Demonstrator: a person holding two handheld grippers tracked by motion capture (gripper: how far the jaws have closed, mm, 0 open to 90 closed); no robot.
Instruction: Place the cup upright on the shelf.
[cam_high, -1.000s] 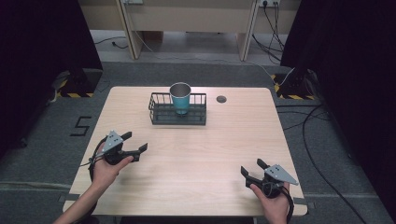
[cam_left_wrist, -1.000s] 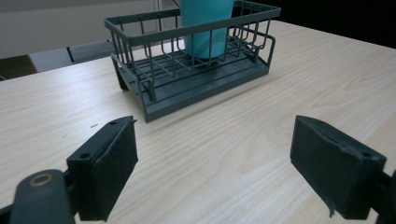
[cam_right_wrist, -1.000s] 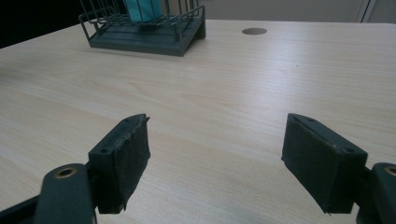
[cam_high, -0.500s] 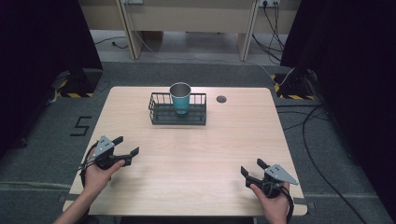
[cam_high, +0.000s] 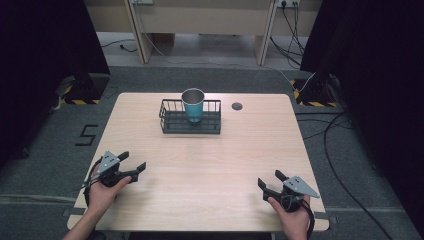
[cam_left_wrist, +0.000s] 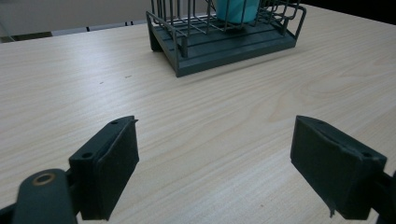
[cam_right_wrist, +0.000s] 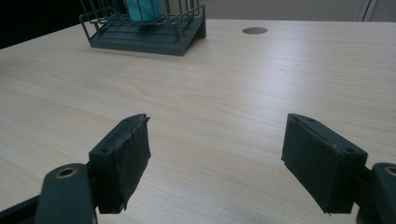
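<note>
The desk (cam_high: 210, 165) is bare but for a wire basket (cam_high: 190, 117) well ahead of both claws, between their lines of sight, with a teal cup (cam_high: 193, 104) standing upright in it. A small round hole (cam_high: 237, 106) lies just beside the basket. The left claw (cam_high: 134, 167) and right claw (cam_high: 265, 184) sit near the front edge, well apart, jaws wide and holding nothing. This looks like a resting pose; with the cup seated, any next move would mean a long reach forward.
</note>
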